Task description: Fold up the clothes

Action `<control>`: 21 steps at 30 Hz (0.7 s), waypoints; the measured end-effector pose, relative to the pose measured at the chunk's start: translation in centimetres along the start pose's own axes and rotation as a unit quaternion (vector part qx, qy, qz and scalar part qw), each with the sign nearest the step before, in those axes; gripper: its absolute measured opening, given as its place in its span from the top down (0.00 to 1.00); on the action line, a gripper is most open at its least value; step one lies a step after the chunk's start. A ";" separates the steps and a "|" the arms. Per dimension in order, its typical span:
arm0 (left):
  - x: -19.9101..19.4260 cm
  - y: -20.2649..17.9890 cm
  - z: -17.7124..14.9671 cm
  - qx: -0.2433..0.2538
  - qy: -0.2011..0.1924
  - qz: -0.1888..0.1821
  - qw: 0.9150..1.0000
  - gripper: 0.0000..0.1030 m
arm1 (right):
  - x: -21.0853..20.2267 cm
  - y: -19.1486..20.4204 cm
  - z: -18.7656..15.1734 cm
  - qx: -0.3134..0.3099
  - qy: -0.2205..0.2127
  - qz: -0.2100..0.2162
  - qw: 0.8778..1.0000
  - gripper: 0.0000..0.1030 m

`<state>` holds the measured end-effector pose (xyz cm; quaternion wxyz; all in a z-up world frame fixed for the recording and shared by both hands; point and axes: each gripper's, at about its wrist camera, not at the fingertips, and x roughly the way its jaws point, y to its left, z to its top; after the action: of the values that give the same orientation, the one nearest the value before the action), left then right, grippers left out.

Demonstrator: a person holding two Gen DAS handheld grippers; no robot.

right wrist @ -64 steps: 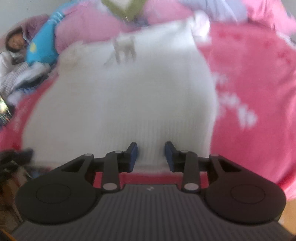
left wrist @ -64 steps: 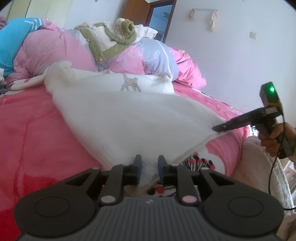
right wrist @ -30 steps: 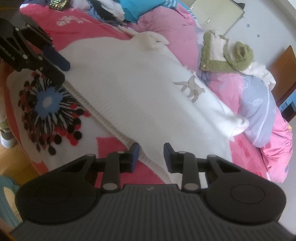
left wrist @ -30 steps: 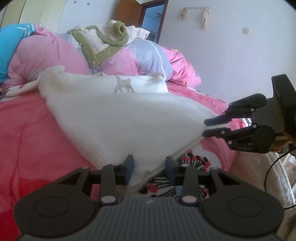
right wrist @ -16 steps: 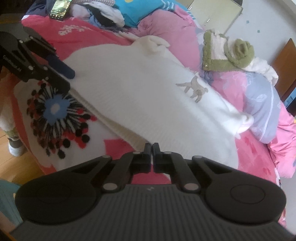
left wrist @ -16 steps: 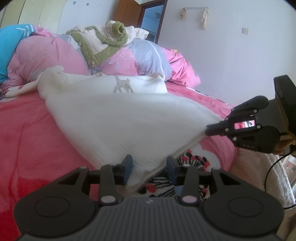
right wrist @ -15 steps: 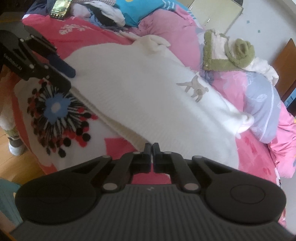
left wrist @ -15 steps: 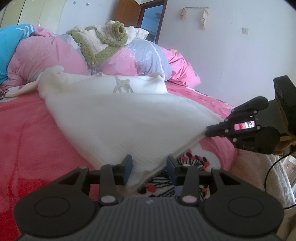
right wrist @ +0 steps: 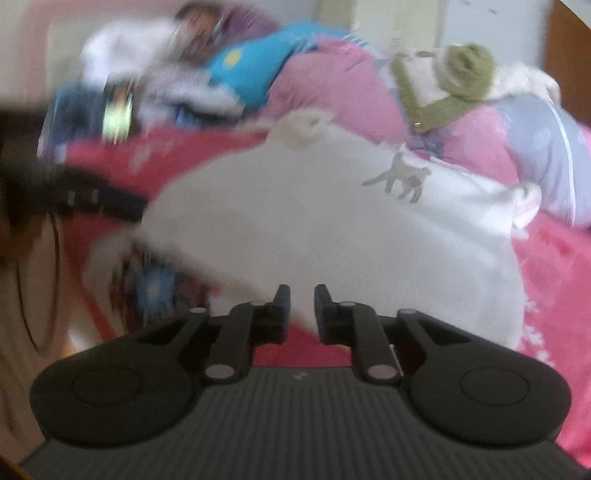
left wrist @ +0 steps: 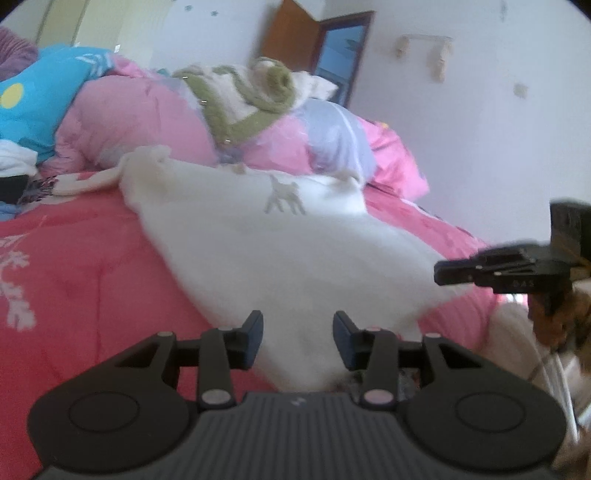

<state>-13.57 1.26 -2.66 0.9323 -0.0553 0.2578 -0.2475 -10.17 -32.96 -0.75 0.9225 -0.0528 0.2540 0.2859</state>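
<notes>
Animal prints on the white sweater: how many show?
1. A single grey animal print sits near the far end of the white sweater, close to the pink quilt; the right wrist view shows the same one. Others may be hidden underneath.

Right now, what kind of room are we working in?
Most likely a home bedroom. A white sweater lies spread over a bed with a red-pink quilt, bunched pink bedding is piled behind it, and a wooden door stands open in the far wall.
</notes>
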 end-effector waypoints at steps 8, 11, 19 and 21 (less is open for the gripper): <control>3.8 0.0 0.3 0.029 0.063 0.051 0.996 0.60 | 3.0 -4.7 -1.5 0.108 0.029 -0.022 0.993 0.83; 2.2 0.3 1.7 0.054 0.068 0.072 0.994 0.58 | 1.2 -5.8 -1.7 0.102 0.042 -0.055 0.992 0.83; 9.8 -1.7 8.6 0.153 0.086 0.067 0.982 0.50 | 5.0 -7.3 3.5 0.100 0.032 -0.061 0.993 0.79; 13.9 -2.0 8.1 0.164 0.117 0.073 0.977 0.50 | 7.0 -7.5 4.7 0.100 0.033 -0.052 0.993 0.79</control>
<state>0.02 -7.49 -1.48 0.9076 0.1465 0.3247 -0.2224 1.02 -34.53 -0.52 0.9279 0.0174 0.3089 0.2082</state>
